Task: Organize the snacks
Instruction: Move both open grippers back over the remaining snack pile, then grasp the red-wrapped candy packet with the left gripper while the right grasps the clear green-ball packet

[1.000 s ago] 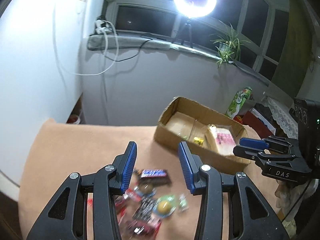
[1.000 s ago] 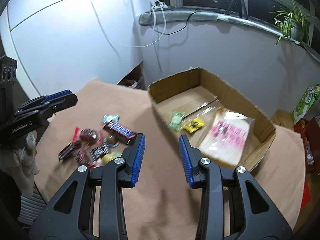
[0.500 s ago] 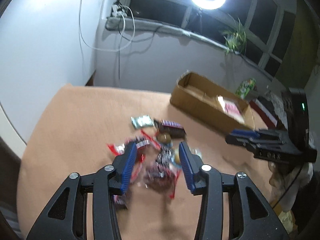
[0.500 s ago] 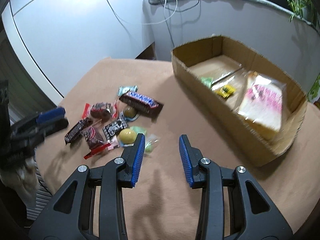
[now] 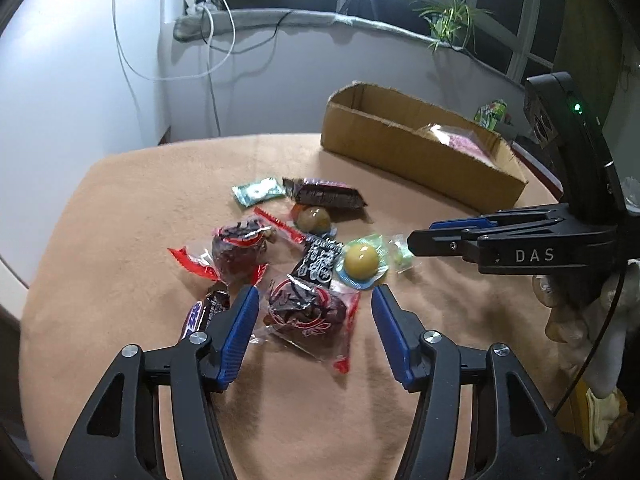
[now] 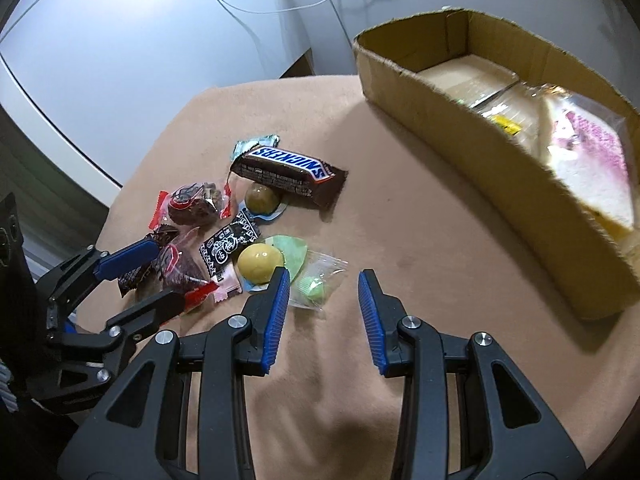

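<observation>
Surface: tan cloth (image 5: 132, 208) covers my table; window sill with a plant (image 5: 450, 20) behind.
Left gripper (image 5: 314, 318): spread wide, grasping nothing, its blue pads either side of a clear packet of dark red candy (image 5: 308, 314).
Right gripper (image 6: 324, 296): released and empty, left pad touching the yellow ball sweet (image 6: 260, 263), a small green sweet (image 6: 314, 284) just ahead.
Snacks: loose heap mid-cloth, Snickers bar (image 6: 288, 168) at its far edge.
Box (image 5: 404, 152): cardboard, beyond the heap, holding a pink-printed bag (image 6: 588, 160).
</observation>
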`<state>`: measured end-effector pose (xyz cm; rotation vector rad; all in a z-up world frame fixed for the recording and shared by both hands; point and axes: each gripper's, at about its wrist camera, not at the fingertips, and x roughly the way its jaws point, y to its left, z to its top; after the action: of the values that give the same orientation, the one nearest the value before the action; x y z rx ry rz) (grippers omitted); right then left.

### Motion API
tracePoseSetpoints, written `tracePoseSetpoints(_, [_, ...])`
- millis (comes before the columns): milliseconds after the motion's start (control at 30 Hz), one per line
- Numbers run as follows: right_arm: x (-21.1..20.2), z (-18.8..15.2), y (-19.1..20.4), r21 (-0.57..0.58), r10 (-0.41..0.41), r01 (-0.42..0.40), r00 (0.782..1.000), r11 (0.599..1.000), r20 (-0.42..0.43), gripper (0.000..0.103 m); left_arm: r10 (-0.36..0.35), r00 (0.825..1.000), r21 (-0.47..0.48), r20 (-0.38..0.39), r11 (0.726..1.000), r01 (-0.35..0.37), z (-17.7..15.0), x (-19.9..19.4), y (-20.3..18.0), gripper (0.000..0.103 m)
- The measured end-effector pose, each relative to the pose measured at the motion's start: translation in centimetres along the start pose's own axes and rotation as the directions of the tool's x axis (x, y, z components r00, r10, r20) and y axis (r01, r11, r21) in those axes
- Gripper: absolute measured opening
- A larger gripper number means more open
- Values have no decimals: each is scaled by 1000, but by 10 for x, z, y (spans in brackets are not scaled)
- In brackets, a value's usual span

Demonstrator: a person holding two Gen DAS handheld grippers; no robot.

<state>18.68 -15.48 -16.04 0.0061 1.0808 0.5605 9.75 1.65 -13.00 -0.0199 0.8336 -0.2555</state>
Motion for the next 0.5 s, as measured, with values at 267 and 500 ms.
tracePoseSetpoints(267, [13, 2, 6, -13, -10, 10, 1000, 1000, -19, 37, -7, 1000, -21, -23, 1000, 7, 1, 12, 10, 60])
tracePoseSetpoints(500, [15, 1, 7, -27, -19, 18, 1000, 999, -20, 37, -20, 1000, 14, -22, 1000, 20, -2, 10, -1, 62])
